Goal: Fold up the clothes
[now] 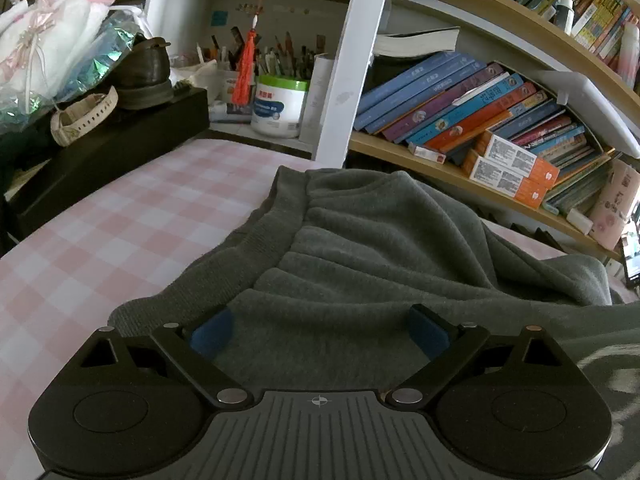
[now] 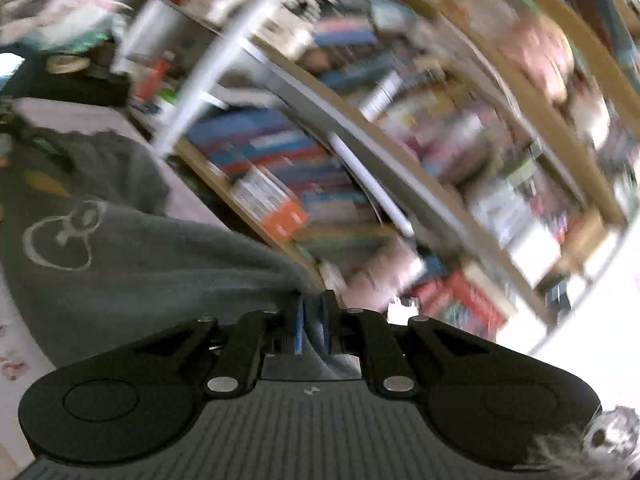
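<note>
The blue pads of the left gripper stood wide apart, holding nothing, low over the grey sweatshirt, with fabric lying between them. The right gripper had its fingers nearly together, pinching a fold of the same sweatshirt between the blue pads (that view was badly blurred, so little more could be read there). The garment lay on a pink-and-white checked bedsheet, its ribbed hem running from near the left gripper diagonally away toward the far edge of the bed, so its long axis seemed to run across the view toward the right; a white outlined print showed on the cloth in the right wrist view. Bare sheet lay along the bed's left side. Past the far edge stood a wooden bookshelf with a white upright post; its lower shelf carried leaning books and orange-and-white boxes. In the left bay a white tub with a green lid sat near a cup crammed with pens, and a red tassel hung in front of them. At the bed's far left corner a black box bore a dark shoe and a pale woven band, beside a heap of white and pink fabric.
</note>
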The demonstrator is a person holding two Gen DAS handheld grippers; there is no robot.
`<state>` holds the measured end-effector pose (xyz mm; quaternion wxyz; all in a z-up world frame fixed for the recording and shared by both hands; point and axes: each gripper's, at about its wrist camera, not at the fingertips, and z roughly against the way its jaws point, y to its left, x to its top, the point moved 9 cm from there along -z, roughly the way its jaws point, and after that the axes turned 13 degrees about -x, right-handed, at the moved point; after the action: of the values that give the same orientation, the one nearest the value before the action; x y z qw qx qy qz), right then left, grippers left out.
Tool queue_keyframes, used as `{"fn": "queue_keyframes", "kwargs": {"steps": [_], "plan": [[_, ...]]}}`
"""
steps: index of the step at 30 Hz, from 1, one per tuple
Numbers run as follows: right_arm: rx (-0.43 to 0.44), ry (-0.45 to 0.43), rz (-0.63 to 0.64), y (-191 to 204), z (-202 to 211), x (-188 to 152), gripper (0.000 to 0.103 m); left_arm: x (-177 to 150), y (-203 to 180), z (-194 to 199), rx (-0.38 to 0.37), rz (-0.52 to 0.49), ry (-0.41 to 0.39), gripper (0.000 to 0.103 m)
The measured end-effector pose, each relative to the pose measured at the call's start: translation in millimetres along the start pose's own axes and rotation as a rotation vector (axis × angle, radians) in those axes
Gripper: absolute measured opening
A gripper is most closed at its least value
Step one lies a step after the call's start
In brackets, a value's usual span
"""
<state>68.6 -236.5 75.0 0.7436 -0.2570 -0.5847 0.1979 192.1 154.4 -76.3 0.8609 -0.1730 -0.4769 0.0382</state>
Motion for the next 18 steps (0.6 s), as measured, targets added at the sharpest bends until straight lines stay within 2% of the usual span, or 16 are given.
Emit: {"fn": "queue_keyframes", "kwargs": {"steps": [1, 3, 4, 8, 14, 18], "plan": [[0.011, 0.048, -0.018, 4, -15, -9, 0.014, 0, 0, 0, -0.001, 0.0, 0.0, 0.097], [0.008, 0.12, -0.023, 12, -39, -25, 0.037, 0, 0, 0, -0.002, 0.001, 0.001, 0.098], [0.006, 0.146, -0.03, 13, -47, -33, 0.04, 0, 0, 0, -0.003, 0.001, 0.001, 0.098], [-0.002, 0.25, -0.06, 20, -76, -64, 0.04, 0, 0, -1, -0.006, 0.001, 0.002, 0.099], [0.072, 0.307, -0.1, 26, -53, -92, 0.044, 0, 0, -1, -0.006, 0.0, 0.002, 0.099], [0.163, 0.417, -0.158, 41, -41, -127, 0.04, 0, 0, -1, -0.008, 0.002, 0.001, 0.099]]}}
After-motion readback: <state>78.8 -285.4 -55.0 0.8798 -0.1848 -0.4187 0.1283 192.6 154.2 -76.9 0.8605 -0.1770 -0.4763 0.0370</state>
